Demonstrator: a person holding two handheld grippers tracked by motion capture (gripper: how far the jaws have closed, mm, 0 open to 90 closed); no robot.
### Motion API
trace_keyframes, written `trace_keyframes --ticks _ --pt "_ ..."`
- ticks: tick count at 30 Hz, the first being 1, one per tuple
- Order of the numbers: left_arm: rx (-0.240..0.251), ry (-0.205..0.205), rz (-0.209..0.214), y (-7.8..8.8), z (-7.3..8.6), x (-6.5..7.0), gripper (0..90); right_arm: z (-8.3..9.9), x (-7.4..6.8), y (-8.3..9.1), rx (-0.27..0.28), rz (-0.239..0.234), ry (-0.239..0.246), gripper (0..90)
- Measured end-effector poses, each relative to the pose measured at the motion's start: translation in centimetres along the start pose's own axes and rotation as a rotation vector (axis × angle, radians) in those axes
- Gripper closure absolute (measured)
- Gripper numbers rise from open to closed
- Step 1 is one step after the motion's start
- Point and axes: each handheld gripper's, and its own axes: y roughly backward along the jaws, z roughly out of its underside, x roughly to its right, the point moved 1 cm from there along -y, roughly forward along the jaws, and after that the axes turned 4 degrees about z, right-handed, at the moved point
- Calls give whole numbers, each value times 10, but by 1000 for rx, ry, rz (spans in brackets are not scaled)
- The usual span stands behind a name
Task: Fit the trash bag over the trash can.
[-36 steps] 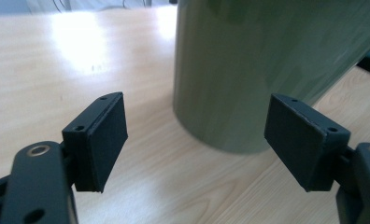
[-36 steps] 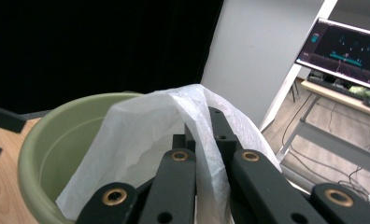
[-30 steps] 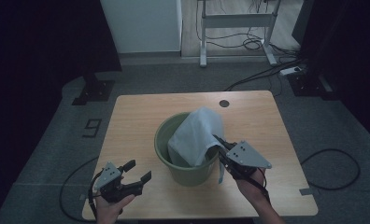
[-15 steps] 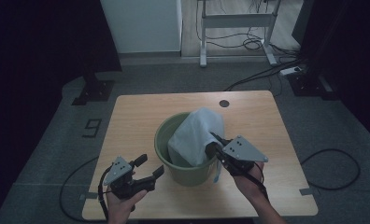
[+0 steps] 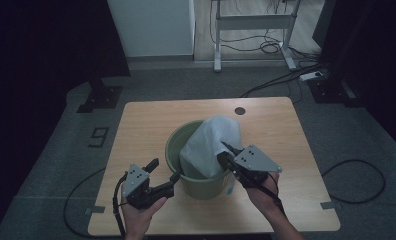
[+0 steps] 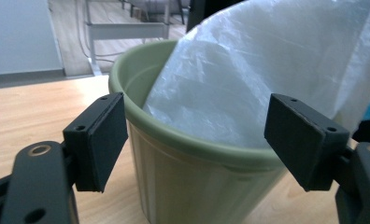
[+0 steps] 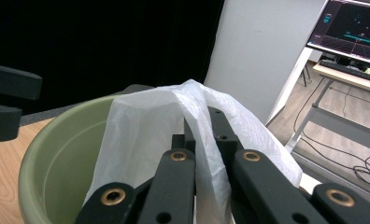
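A pale green bucket (image 5: pixel 206 184) stands in the middle of the wooden table (image 5: pixel 146 120), with a white plastic bag (image 5: pixel 211 140) rising out of it. My right gripper (image 5: pixel 222 151) reaches over the bucket's right rim and is shut on a fold of the bag (image 7: pixel 145 126); the film drapes between and over the jaws of the right gripper (image 7: pixel 201 133). My left gripper (image 5: pixel 165 170) hovers open at the bucket's front left, just off the rim. In the left gripper view its two pads (image 6: pixel 101 140) stand wide apart on either side of the rim of the bucket (image 6: pixel 197 191), with the bag (image 6: pixel 248 70) behind.
A round cable hole (image 5: pixel 240 110) sits near the table's far edge. Behind the table are a desk frame (image 5: pixel 251 22) and cables on the floor (image 5: pixel 281 82). A lit monitor (image 7: pixel 353 28) stands at the far right of the right gripper view.
My left gripper has moved right and up, from the table's front left toward the bucket's rim. The right gripper has stayed shut on the bag.
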Motion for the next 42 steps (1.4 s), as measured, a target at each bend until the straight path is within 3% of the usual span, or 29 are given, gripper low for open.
trace_keyframes --ticks 5,17,28,33,36,40,42 --pt "8 15 5 -5 -3 4 202 0 0 -1 0 -1 2 879" --pt "30 -14 66 -21 -10 35 199 -4 -2 -1 -4 1 -3 879" --pt "12 -54 117 -33 -12 56 191 -7 -4 -1 -12 6 -6 880" --pt "1 -84 115 -41 -12 64 202 -7 -6 -2 -16 -1 -11 880" --pt "-9 -111 107 -47 -13 67 263 -7 -7 -2 -16 -6 -12 880" --pt "-13 -131 79 -51 -14 67 496 -7 -7 -1 -17 -12 -12 880" --pt "-8 -122 85 -52 -14 66 595 -7 -7 -1 -15 -14 -12 879"
